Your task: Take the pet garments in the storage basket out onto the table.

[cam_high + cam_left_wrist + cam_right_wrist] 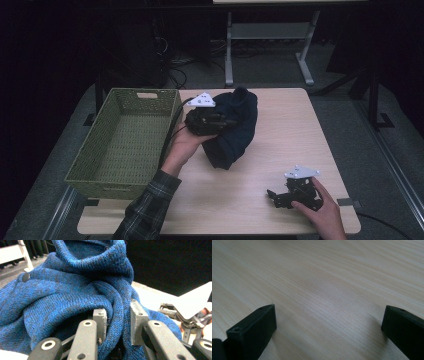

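At the left of the tabletop (280, 135) a green woven basket (125, 145) is set, its near corner hanging over the tabletop's left edge. Just beside its right wall the left gripper (227, 121) is held level, pointed to the right, and a fold of the dark blue knitted garment (237, 127) is clamped between its grey pads (100, 323), as is seen plainly in the left gripper view. The garment is bunched in a heap near the middle of the tabletop; whether any part is lifted clear cannot be told in the dim high view. Well apart, toward the near right corner, the right gripper (272, 196) is rested on the wood, its jaws spread wide with bare wood between them.
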{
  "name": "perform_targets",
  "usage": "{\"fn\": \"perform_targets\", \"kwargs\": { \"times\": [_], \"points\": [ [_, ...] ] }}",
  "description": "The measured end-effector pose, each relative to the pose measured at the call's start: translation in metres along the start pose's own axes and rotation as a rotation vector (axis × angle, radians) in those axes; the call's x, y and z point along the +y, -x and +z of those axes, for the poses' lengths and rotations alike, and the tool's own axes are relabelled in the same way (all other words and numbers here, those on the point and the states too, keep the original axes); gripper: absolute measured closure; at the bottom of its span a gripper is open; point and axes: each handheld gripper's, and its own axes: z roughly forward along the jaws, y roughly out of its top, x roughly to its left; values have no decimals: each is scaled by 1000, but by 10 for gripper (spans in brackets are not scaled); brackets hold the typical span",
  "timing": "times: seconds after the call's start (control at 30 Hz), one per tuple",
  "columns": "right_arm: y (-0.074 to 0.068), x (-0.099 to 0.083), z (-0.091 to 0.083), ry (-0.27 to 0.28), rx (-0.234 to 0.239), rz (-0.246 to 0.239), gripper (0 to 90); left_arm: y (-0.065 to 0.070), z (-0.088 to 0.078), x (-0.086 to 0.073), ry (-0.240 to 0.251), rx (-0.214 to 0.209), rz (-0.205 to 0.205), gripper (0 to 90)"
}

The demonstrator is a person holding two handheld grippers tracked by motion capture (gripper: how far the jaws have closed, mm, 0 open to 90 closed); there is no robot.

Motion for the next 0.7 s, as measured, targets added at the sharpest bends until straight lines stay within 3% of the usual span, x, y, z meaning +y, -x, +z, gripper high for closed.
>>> {"fn": "perform_targets", "kwargs": {
  "times": [0.2,0.27,0.3,0.4,0.57,0.7],
  "points": [
    [0,0,0,1,1,-3,0,1,29,-6,-44,-4,14,714],
    [0,0,0,1,0,-2,0,2,46,-11,-70,-12,10,712],
    [0,0,0,1,0,-2,0,2,46,-11,-70,-12,10,712],
    [0,0,0,-1,1,1,0,2,68,-20,-113,-8,20,711],
    [0,0,0,-2,0,1,0,1,86,-29,-152,-10,19,708],
    [0,0,0,-1,0,-2,0,1,107,-43,-210,-9,20,701]
  ]
}}
